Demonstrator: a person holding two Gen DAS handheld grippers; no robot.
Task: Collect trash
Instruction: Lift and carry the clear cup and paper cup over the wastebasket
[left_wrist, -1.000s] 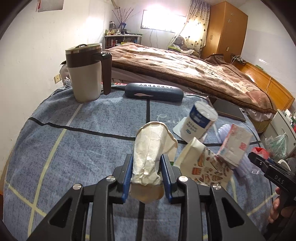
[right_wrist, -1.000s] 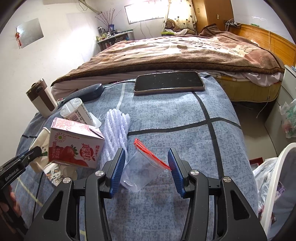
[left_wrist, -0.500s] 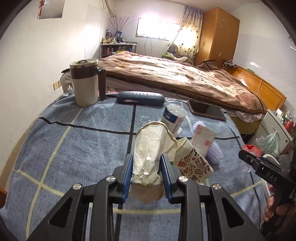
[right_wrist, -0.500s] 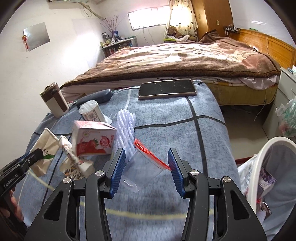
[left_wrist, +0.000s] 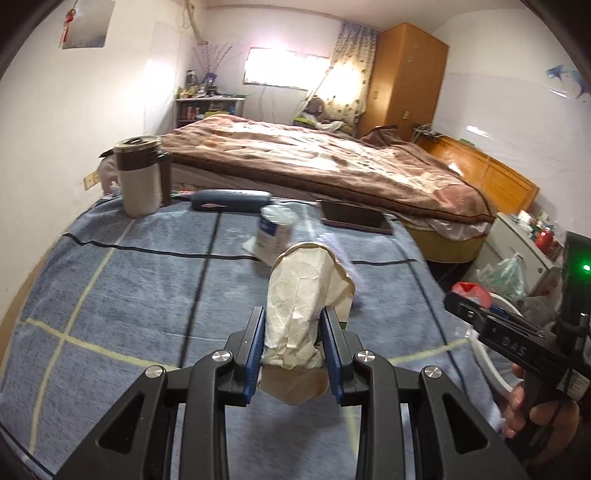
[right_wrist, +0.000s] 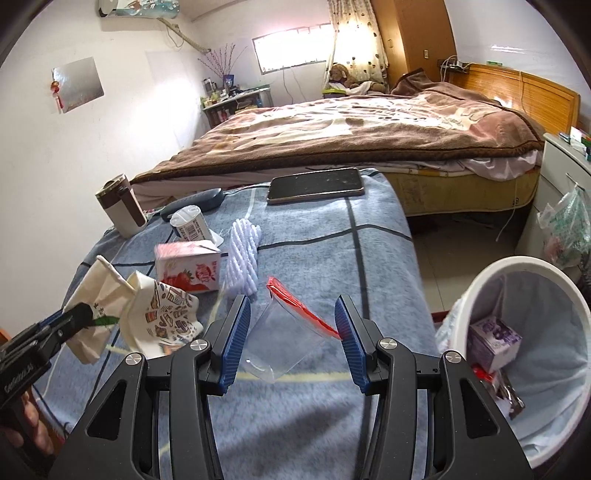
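The left gripper (left_wrist: 293, 350) tilts downward over the blue checked cloth of the desk (left_wrist: 110, 280), its blue pads clenched on a crumpled white paper cup (left_wrist: 299, 306). The cup's long axis runs away from the camera, open rim toward the far side, squashed base hanging near the gripper's body. In the right wrist view the same cup (right_wrist: 99, 295) shows a green mark I cannot read.

The right gripper (right_wrist: 291, 339) also angles downward, its pads grasping a clear plastic zip bag (right_wrist: 284, 339) with a red seal strip; the strip runs slantwise from far left to the right pad, the bag's bottom pointing near. A hand (left_wrist: 532, 413) grips its handle, whose side reads "DAS".

On the desk lie a patterned paper cup (right_wrist: 162, 317), a pink strawberry carton (right_wrist: 188, 266) with unreadable print, a white can (right_wrist: 190, 227) with a barcode, a white twisted rope (right_wrist: 243, 258) and a phone (right_wrist: 316, 184). To the near right, beside the desk, a white trash bin (right_wrist: 517, 332) holds a purple carton (right_wrist: 493, 338).
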